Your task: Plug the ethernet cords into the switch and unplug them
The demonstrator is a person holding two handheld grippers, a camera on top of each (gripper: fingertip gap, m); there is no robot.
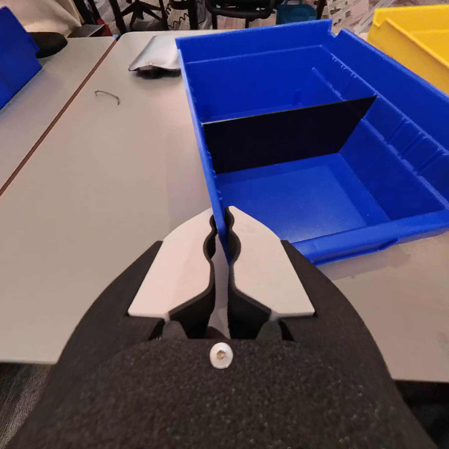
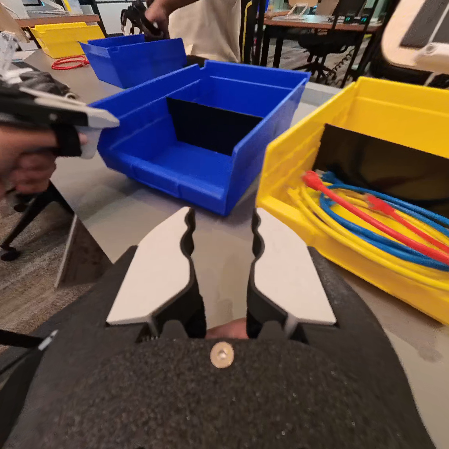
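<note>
My left gripper (image 1: 221, 215) is shut on the near left wall of an empty blue bin (image 1: 364, 234) with a black divider (image 1: 279, 138). In the right wrist view it (image 2: 107, 121) shows at the left, at that bin's (image 2: 184, 184) rim. My right gripper (image 2: 223, 216) is open and empty above the grey table, between the blue bin and a yellow bin (image 2: 286, 165). Yellow, blue and red ethernet cords (image 2: 364, 233) lie coiled in the yellow bin. No switch is in view.
A second blue bin (image 2: 136, 60), another yellow bin (image 2: 63, 38) and a red coiled cord (image 2: 70, 62) sit farther back, where a person (image 2: 206, 24) stands. A silver pouch (image 1: 155, 56) and a small bent wire (image 1: 108, 96) lie left of the blue bin. The table's edge is near me. The tips of one gripper are about 25 centimeters away from the tips of the other.
</note>
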